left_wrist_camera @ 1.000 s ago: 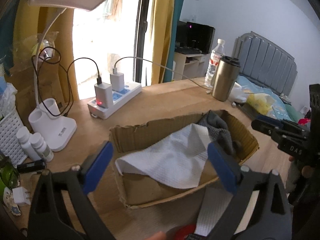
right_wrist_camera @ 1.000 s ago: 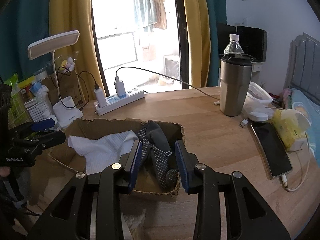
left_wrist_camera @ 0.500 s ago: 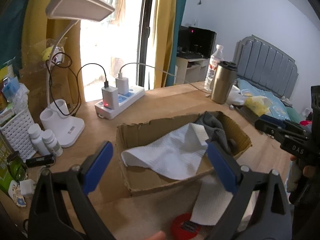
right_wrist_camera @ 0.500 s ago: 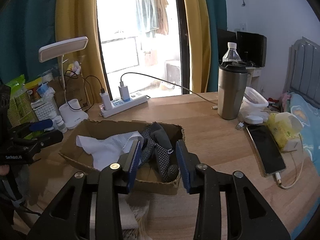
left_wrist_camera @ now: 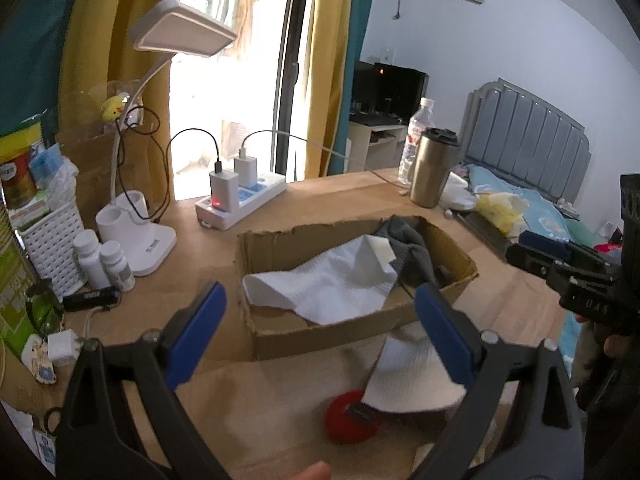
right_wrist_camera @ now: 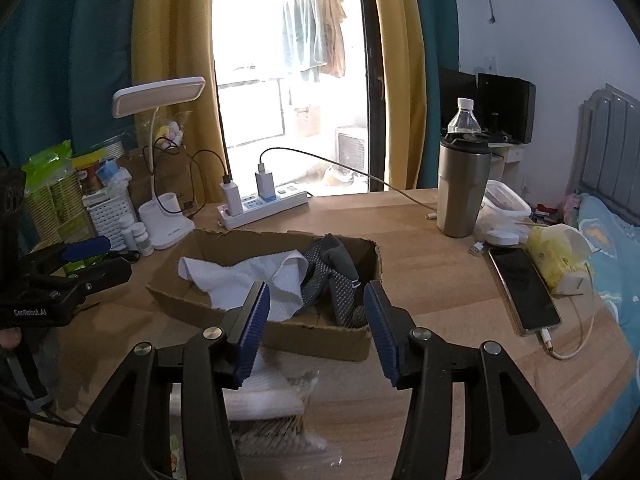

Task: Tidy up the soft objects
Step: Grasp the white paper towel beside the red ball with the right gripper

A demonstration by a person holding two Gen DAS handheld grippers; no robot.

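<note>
Desk (right_wrist_camera: 440, 280) holds box (right_wrist_camera: 280, 332) — white cloth (right_wrist_camera: 248, 276) lying lengthwise.

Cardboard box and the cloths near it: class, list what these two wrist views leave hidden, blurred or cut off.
- Cardboard box floor: covered by the white towel and grey sock, both views.
- Red object, left wrist view: blurred, partly under a white cloth.
- Folded cloth, right wrist view: blurred, partly behind the right gripper.

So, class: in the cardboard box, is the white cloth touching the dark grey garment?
Touching. In the right wrist view the white cloth lies against the dark grey garment inside the cardboard box, their edges meeting with no gap; the left wrist view agrees.
</note>
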